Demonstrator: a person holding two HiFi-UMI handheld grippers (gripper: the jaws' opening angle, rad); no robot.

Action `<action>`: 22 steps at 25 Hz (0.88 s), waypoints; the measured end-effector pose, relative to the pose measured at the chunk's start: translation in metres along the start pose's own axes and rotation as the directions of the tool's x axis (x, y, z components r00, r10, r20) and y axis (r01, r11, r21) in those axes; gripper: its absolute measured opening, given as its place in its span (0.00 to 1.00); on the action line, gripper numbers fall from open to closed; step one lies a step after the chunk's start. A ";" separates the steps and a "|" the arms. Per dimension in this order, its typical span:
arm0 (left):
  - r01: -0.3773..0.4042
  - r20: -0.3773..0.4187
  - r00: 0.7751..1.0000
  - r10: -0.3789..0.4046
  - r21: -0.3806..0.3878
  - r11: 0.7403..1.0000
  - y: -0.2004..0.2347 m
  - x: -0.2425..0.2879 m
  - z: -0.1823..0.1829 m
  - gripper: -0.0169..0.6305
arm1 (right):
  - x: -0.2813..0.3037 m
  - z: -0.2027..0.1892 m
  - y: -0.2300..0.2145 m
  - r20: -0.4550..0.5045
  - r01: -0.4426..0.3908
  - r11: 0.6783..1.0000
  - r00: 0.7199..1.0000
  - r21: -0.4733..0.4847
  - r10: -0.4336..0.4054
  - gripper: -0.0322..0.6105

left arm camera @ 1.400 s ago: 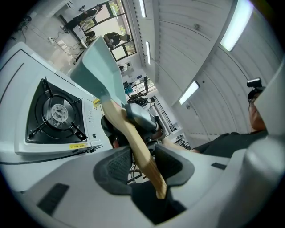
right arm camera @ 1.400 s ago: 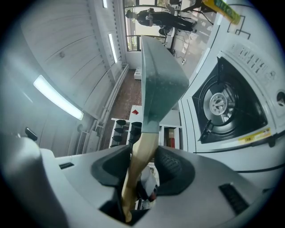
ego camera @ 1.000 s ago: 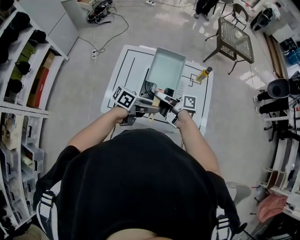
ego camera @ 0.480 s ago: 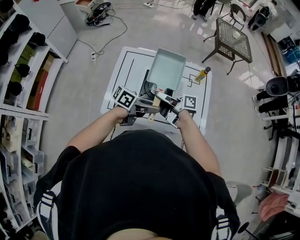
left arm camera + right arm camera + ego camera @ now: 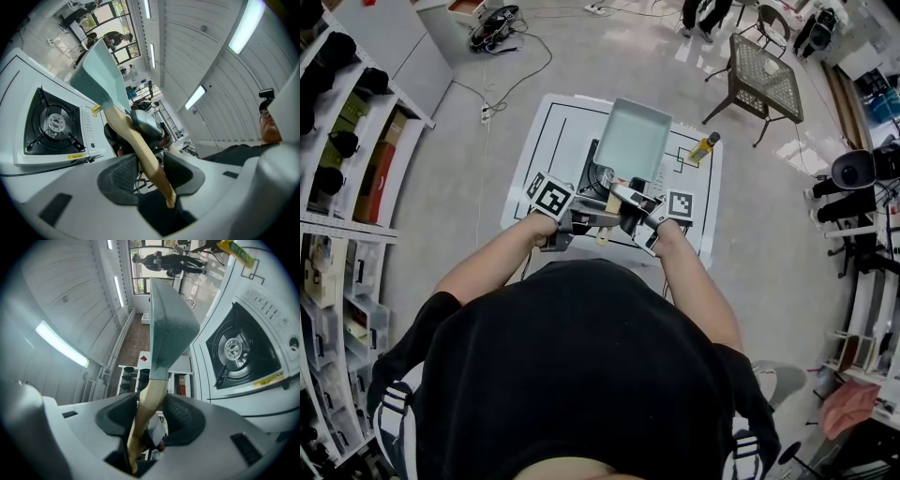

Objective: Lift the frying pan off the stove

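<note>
The pale green frying pan (image 5: 633,139) is hanging in the air above the stove (image 5: 596,180), clear of the bare burner (image 5: 55,123). Both grippers are holding its wooden handle (image 5: 140,150) at the near side of the stove. The left hand-held gripper (image 5: 579,221) is clamping the handle's end between partly parted jaws. The right hand-held gripper (image 5: 632,212) is gripping the same handle likewise, just beside it. The stove is sitting on a white mat (image 5: 553,131) on the floor, with a yellow bottle (image 5: 706,148) lying off to the stove's right.

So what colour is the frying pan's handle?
The handle is a pale, light wood tan. It shows best in the right gripper view.
</note>
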State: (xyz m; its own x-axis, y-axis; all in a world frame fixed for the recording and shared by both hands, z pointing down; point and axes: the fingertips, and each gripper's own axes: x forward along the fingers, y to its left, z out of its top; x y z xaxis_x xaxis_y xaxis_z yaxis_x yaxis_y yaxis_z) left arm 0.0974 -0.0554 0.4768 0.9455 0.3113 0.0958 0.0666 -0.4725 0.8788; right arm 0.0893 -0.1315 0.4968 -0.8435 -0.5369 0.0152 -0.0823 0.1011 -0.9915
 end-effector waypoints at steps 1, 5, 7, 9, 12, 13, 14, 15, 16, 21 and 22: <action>0.000 -0.001 1.000 0.000 0.000 1.000 0.000 0.000 0.000 0.29 | 0.000 0.000 -0.001 0.001 0.001 1.000 1.000 0.000 -0.001 0.33; 0.000 -0.002 1.000 0.000 -0.003 1.000 0.000 0.000 0.000 0.29 | 0.000 -0.001 0.000 0.001 -0.002 1.000 1.000 0.013 0.002 0.33; 0.000 -0.003 1.000 0.000 -0.003 1.000 0.000 0.001 0.000 0.29 | 0.000 -0.001 -0.001 0.001 -0.006 1.000 1.000 0.019 0.006 0.33; 0.000 -0.005 1.000 0.000 -0.004 1.000 0.001 0.001 0.000 0.29 | 0.000 0.000 -0.003 0.001 -0.006 1.000 1.000 0.019 0.006 0.33; 0.000 -0.006 1.000 0.000 -0.007 1.000 0.003 0.001 -0.001 0.29 | 0.000 -0.001 -0.004 -0.001 -0.004 1.000 1.000 0.024 0.004 0.33; 0.001 -0.006 1.000 -0.001 -0.007 1.000 0.003 0.001 -0.001 0.29 | 0.000 -0.001 -0.004 -0.001 -0.002 1.000 1.000 0.026 0.002 0.33; 0.001 -0.007 1.000 -0.001 -0.008 1.000 0.004 0.001 -0.001 0.29 | 0.001 0.000 -0.005 -0.002 0.001 1.000 1.000 0.025 0.000 0.33; 0.002 -0.007 1.000 -0.002 -0.008 1.000 0.004 0.000 0.000 0.29 | 0.001 0.000 -0.005 -0.002 0.002 1.000 1.000 0.022 -0.002 0.33; 0.002 -0.007 1.000 -0.002 -0.010 1.000 0.004 0.000 0.000 0.29 | 0.001 0.001 -0.006 -0.002 0.002 1.000 1.000 0.021 -0.002 0.33; 0.004 -0.009 1.000 -0.004 -0.015 1.000 0.006 0.001 0.001 0.30 | 0.001 0.002 -0.008 0.002 0.002 1.000 1.000 0.031 -0.002 0.33; 0.004 -0.009 1.000 -0.004 -0.016 1.000 0.007 0.001 0.001 0.30 | 0.002 0.002 -0.009 0.002 0.001 0.999 1.000 0.032 -0.001 0.33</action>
State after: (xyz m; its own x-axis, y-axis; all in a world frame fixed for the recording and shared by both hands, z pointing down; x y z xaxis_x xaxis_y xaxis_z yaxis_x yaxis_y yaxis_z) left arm 0.0989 -0.0593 0.4827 0.9421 0.3213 0.0962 0.0656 -0.4578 0.8866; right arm 0.0900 -0.1353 0.5053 -0.8424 -0.5387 0.0159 -0.0660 0.0737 -0.9951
